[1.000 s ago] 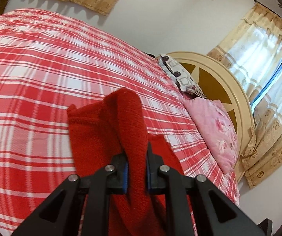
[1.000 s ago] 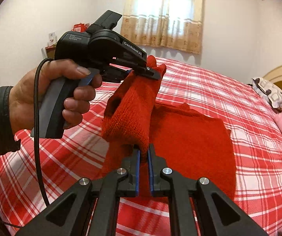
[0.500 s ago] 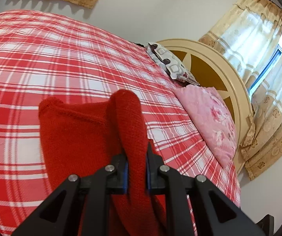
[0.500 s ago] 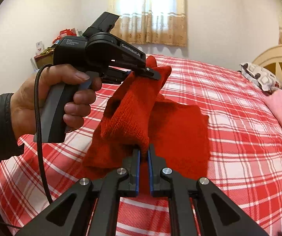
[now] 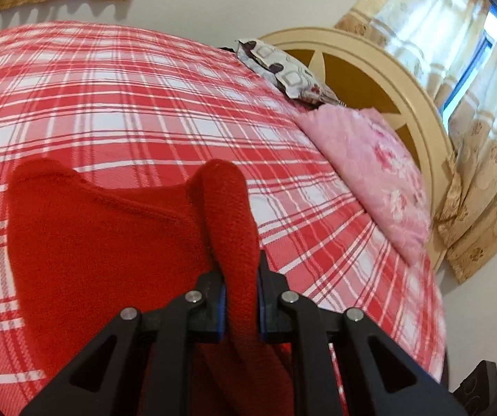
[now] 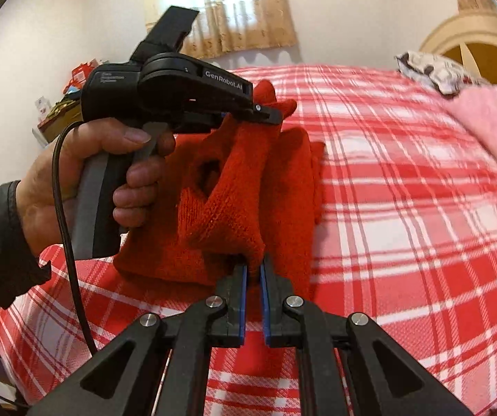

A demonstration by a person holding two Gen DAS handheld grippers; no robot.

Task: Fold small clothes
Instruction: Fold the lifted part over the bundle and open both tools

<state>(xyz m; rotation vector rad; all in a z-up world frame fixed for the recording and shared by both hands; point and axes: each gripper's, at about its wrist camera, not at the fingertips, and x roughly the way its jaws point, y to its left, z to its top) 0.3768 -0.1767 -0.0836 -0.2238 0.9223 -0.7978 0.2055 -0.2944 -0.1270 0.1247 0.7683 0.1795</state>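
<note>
Garment: a red knit garment, small, lying partly on the bed with its plaid red-and-white cover, partly lifted off it.
Left tongs: clenched on a thick roll of the knit, which rises between the 2 blue pads and stands up ahead of them.
Right tongs: clenched on a lower edge of the same garment; the knit hangs as a taut band up to the left tongs, seen from this side in a person's hand.
Just changed: compared with 1 second ago, the flat part of the garment lies further to the left in the left wrist view, and the pink pillow and headboard sit larger and nearer. Both tongs have carried the held edge sideways across the bed without loosening.
Meaning for the task: I judge this a fold in progress, the lifted edge being drawn over the flat part; it is not yet laid down.
Next call: lower both corners evenly so the layers meet squarely.
Risk: the bunched knit may drop as a lump and spoil the crease.
</note>
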